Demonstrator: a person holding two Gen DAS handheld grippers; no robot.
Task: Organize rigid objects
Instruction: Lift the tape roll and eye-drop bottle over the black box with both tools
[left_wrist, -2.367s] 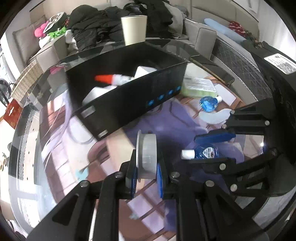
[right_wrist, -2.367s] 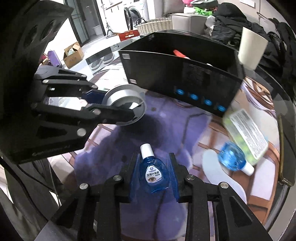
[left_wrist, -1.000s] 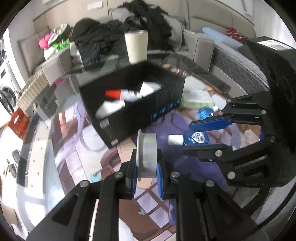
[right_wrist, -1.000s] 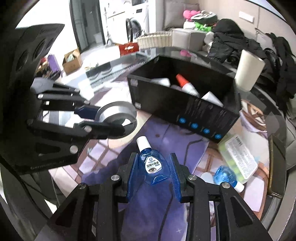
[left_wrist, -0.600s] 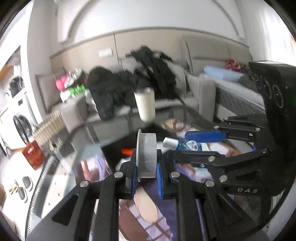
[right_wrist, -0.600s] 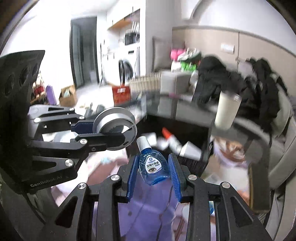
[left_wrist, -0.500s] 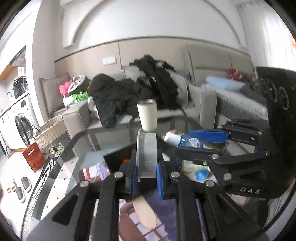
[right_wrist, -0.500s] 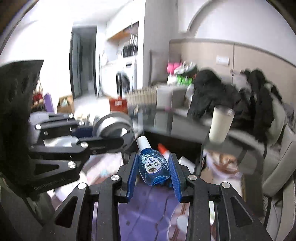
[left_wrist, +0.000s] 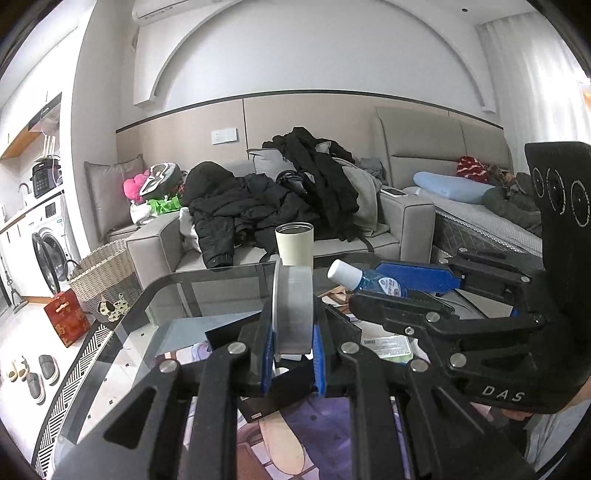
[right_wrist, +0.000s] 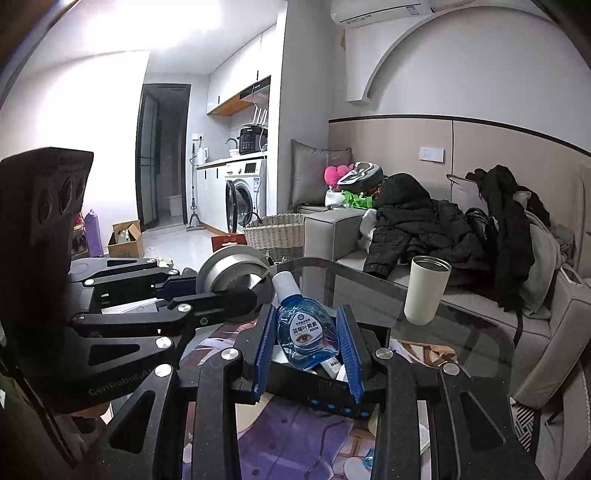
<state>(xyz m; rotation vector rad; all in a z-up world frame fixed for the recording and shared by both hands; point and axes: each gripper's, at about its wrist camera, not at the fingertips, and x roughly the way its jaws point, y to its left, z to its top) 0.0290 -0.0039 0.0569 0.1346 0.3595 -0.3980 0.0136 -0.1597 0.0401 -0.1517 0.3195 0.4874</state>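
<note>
One grey tape roll (left_wrist: 293, 308) clamped in the left gripper (left_wrist: 291, 354); one blue eye-drop bottle (right_wrist: 306, 332) pinched by the right gripper (right_wrist: 306, 350); only the right view shows the black box's (right_wrist: 332, 397) front below it.

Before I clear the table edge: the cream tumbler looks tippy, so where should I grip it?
Take the cream tumbler around its mid wall, coming in level from the side. It stands upright and open-topped on the glass table, with straight, slightly tapered walls.
</note>
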